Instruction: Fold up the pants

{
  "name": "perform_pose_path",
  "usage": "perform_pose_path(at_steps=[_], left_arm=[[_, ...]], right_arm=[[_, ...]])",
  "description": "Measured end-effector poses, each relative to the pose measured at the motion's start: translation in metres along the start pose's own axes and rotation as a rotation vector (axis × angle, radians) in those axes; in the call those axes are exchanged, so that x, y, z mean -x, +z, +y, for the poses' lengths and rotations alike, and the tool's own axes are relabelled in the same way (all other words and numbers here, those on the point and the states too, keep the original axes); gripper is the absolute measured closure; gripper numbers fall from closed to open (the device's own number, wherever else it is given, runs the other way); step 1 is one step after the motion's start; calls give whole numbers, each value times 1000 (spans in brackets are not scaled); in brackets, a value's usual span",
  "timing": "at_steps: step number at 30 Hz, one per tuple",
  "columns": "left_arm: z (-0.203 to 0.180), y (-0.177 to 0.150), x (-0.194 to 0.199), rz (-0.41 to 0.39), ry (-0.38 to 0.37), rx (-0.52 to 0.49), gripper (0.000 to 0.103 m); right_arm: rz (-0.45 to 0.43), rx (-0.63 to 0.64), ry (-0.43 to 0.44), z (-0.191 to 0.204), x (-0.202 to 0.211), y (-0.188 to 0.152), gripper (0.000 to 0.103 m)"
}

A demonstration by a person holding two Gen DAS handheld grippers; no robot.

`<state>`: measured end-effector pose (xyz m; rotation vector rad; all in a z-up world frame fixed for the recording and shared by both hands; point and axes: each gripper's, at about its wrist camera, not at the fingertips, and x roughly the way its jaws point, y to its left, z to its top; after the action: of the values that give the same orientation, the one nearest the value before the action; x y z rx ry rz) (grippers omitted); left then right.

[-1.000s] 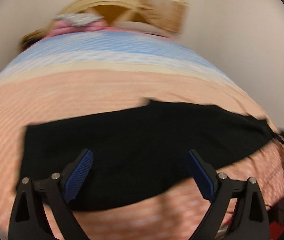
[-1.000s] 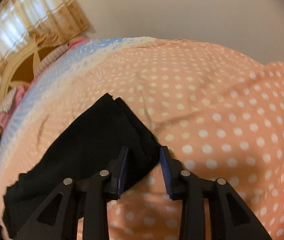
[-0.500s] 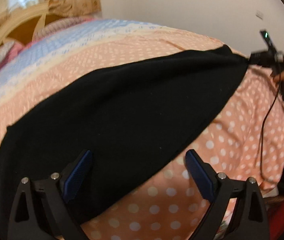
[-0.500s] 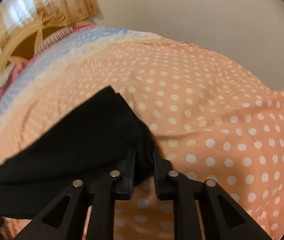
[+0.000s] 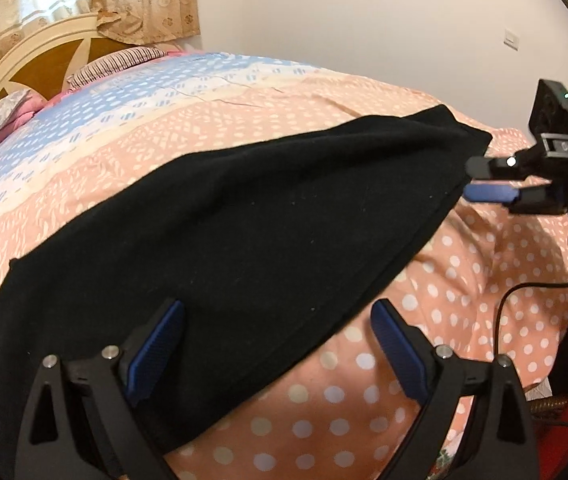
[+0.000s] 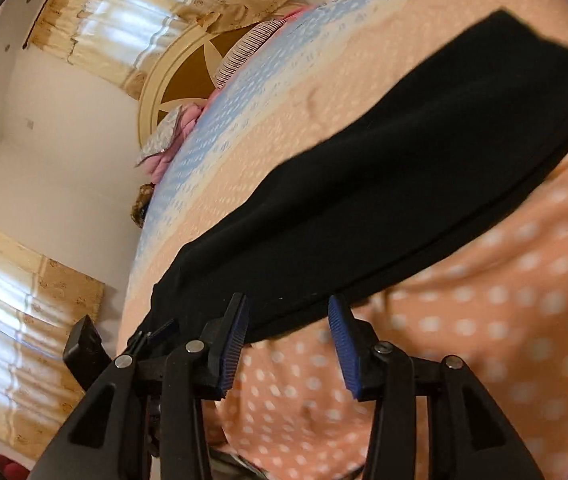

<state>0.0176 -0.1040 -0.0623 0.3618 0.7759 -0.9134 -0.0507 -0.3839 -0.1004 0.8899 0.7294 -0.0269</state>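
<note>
Black pants [image 5: 244, 240] lie folded lengthwise across the pink polka-dot bedspread [image 5: 464, 280]. My left gripper [image 5: 276, 356] is open, its blue pads hovering over the near hem edge, holding nothing. My right gripper [image 6: 288, 344] is open and empty just off one end of the pants [image 6: 404, 184]. In the left wrist view the right gripper [image 5: 488, 180] sits at the far right corner of the pants, jaws apart, clear of the cloth.
Wooden headboard [image 5: 44, 64] and pillows [image 5: 116, 60] stand at the head of the bed, curtains [image 5: 132, 0] behind. A white wall [image 5: 364, 20] runs along the far side. A black cable [image 5: 524, 300] hangs from the right hand.
My right gripper was shut on the pants' corner half a second ago; it has opened, let go and rolled sideways. My left gripper stayed open and drew slightly nearer.
</note>
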Motion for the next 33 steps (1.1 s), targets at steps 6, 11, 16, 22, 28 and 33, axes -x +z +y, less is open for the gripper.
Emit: perform_pose_path(at_steps=[6, 11, 16, 22, 28, 33], left_arm=[[-8, -3, -6, -10, 87, -25, 7], [-6, 0, -6, 8, 83, -20, 6], [7, 2, 2, -10, 43, 53, 30], [7, 2, 9, 17, -15, 51, 72], [-10, -8, 13, 70, 6, -30, 66], [-6, -2, 33, 63, -60, -18, 45]], right_arm=[[17, -28, 2, 1, -26, -11, 60], [-5, -91, 24, 0, -34, -12, 78], [-9, -40, 6, 16, -52, -8, 95], [3, 54, -28, 26, -39, -16, 100], [105, 140, -129, 14, -37, -23, 100], [172, 106, -95, 10, -29, -18, 98]])
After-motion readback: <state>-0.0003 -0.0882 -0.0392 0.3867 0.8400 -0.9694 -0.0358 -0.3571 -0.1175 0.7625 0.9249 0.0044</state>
